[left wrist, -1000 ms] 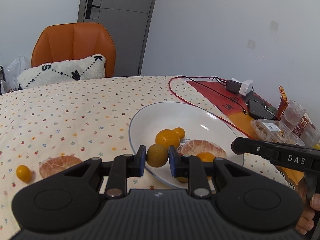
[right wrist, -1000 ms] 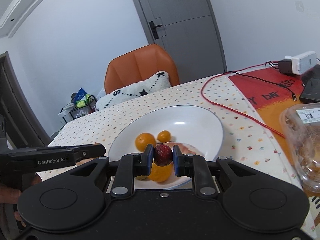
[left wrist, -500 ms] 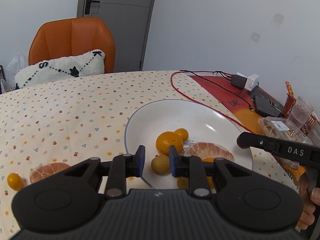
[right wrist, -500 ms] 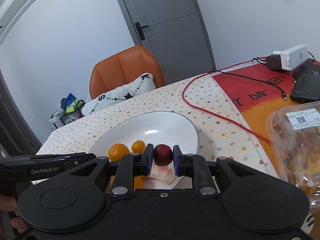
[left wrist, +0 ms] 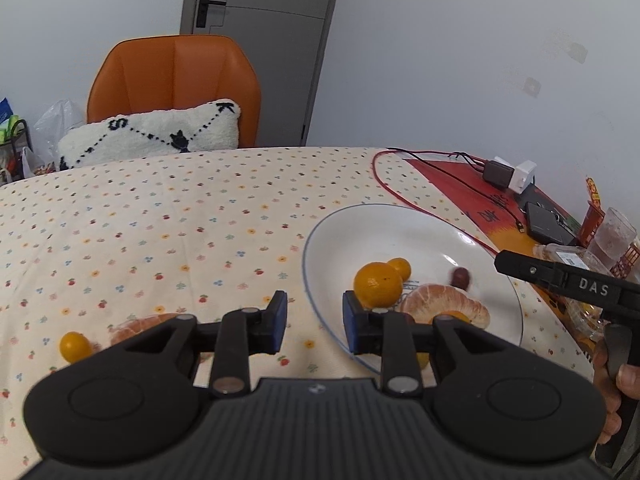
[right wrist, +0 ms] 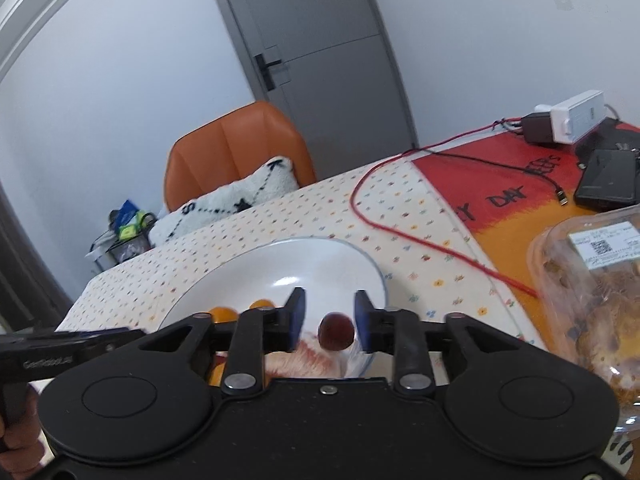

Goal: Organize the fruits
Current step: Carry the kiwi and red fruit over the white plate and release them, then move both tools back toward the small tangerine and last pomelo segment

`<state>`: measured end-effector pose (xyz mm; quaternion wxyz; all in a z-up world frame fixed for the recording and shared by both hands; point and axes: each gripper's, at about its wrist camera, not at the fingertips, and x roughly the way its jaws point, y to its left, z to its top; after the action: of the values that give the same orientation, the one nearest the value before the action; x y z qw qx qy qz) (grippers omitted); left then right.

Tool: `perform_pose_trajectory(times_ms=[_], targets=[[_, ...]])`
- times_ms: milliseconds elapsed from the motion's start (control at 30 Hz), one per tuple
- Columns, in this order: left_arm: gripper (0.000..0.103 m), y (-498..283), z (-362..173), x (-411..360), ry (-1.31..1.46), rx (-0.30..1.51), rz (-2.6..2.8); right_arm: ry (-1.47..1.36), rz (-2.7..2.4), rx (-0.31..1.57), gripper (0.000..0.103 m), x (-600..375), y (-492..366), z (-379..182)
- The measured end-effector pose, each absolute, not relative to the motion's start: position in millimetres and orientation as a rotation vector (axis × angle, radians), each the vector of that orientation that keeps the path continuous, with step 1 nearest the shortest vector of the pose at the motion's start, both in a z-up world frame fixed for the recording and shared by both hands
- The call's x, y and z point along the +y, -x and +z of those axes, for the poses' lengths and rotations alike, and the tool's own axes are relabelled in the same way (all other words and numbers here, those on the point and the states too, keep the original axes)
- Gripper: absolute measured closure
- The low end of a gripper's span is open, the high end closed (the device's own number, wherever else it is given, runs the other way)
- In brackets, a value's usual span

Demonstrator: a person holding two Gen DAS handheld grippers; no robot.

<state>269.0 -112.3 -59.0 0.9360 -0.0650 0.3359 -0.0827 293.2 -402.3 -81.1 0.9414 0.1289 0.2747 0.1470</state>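
Both tools are spread and empty: the left tool [left wrist: 313,322] beside the plate [left wrist: 504,300], the right tool [right wrist: 329,322] above it. The dark red fruit [right wrist: 335,331], blurred in the plate, may roll against the mandarin [left wrist: 377,285]. A kumquat [left wrist: 75,346] remains on the counter [left wrist: 160,216].

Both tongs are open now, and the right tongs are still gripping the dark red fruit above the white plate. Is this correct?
Not quite. The right tongs are open, as you say, but they no longer grip the dark red fruit: the right wrist view shows it loose between the spread fingers, touching neither, over the white plate. The left tongs are open too.
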Motion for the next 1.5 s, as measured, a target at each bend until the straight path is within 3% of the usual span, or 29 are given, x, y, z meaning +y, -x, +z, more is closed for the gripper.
perform_pose_trajectory(times_ms=[67,367,467,733,1200,1400,1500], targets=[[0.064,-266.9,-58.1,-106.0,0.150,0.683,-0.151,-0.259,0.300,0.553,0.051,-400.7,-291.6,-80.3],[0.031,-252.6,-53.6,-87.3,0.177,0.650,-0.097,-0.240,0.333,0.556,0.046,-389.9,-275.0,-78.0],[0.025,-245.6,-52.3,-81.8,0.179,0.634,-0.094,-0.236,0.340,0.559,0.044,-384.3,-270.2,-77.3],[0.019,-231.7,-52.3,-65.4,0.202,0.609,-0.086,-0.234,0.352,0.557,0.035,-370.2,-256.4,-72.6],[0.011,-204.2,-45.7,-31.9,0.230,0.643,-0.064,-0.238,0.345,0.505,0.000,-348.5,-223.5,-54.3],[0.010,-190.4,-39.9,-16.2,0.237,0.636,-0.049,-0.262,0.351,0.508,0.000,-336.8,-215.2,-52.3],[0.004,-183.1,-39.5,-8.7,0.239,0.628,-0.042,-0.263,0.357,0.507,0.000,-330.4,-210.5,-51.3]])
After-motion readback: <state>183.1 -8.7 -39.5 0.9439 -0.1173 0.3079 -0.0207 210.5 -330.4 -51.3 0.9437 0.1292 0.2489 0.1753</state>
